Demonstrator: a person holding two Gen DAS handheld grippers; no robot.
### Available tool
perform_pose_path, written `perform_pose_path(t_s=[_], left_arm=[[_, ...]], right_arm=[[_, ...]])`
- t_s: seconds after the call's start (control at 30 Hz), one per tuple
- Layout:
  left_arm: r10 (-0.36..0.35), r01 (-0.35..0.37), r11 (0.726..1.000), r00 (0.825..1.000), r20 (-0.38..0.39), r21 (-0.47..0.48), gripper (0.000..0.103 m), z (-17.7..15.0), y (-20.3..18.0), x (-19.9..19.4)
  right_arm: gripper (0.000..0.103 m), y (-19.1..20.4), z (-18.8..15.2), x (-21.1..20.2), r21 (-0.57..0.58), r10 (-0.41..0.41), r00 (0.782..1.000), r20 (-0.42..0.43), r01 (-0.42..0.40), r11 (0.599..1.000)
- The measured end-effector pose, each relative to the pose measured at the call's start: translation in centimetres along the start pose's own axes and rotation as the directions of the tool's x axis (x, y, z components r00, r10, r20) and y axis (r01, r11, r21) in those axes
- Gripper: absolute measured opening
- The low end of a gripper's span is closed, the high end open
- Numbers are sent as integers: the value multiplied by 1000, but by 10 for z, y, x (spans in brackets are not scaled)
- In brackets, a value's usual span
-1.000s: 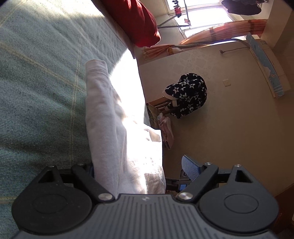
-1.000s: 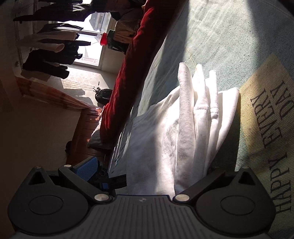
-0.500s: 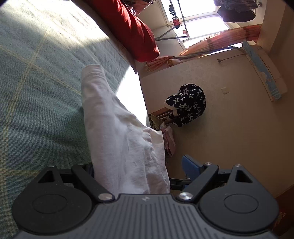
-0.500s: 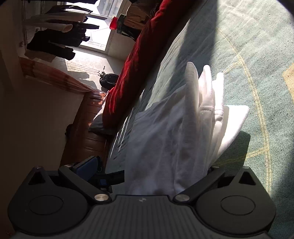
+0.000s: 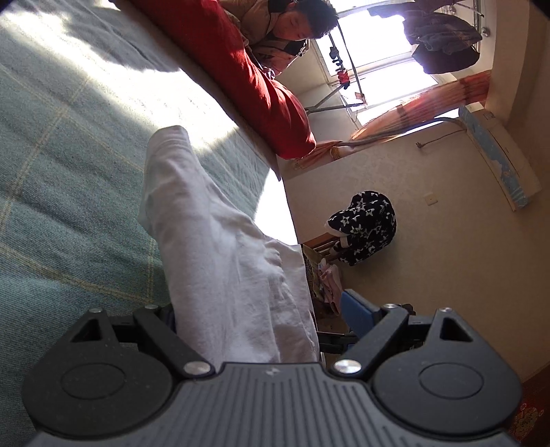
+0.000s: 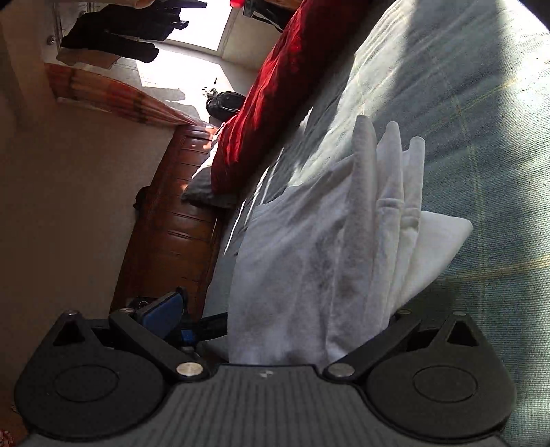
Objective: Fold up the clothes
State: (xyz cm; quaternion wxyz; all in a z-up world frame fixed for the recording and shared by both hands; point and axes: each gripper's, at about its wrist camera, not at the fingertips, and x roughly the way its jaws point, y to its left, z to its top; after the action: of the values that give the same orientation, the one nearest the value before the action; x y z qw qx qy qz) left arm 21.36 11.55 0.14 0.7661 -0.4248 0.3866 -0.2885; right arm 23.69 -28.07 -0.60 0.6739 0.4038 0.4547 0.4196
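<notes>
While the sun shines in through the window, a white cloth [image 5: 220, 258] sticks out over a green bed cover [image 5: 68, 172], bunched up in long folds. The left gripper [image 5: 264, 309] has its jaws wide apart. Its blue pad [image 5: 357, 314] is bare, with a gap between it and the cloth. The other finger is hidden behind the cloth, so I cannot tell if the cloth is caught on it.

From the right wrist view, the cloth [image 6: 326, 240] stands up in three narrow ridges, and one flat corner pokes out to the side over the cover [image 6: 481, 137]. The right gripper [image 6: 278, 313] is spread wide too. Its blue pad [image 6: 161, 314] is out in the air beside the cloth, not touching it. Its other finger is under the folds, out of sight.

A big red pillow [image 5: 240, 68] lies along the far edge of the bed. A person [image 5: 285, 31] is just behind it. A dark thing with white stars [image 5: 364, 227] sits by the wall
</notes>
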Motion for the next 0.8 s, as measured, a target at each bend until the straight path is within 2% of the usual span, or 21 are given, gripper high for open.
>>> perform_pose_path(t_s=[0.23,0.43,0.7,0.8], left_arm=[[49,-49,999,997,56,-3,87,17,19,-63],[65,-59,996,992,109,-63,87,35,48,-110],[128,-108,987,976,179,-117,87,63,91,-160],[162,-133,980,965,206,-146,87,72,111,-179]], right_arm=[[103,26,-7,66,-8,37,997,-73,-38,999],[103,53,-4,123,-53,26,987,-157,-35,998],[103,73,0,203,-82,19,968,-249,-40,996],[103,73,-1,234,-79,19,955,-297,-45,996]])
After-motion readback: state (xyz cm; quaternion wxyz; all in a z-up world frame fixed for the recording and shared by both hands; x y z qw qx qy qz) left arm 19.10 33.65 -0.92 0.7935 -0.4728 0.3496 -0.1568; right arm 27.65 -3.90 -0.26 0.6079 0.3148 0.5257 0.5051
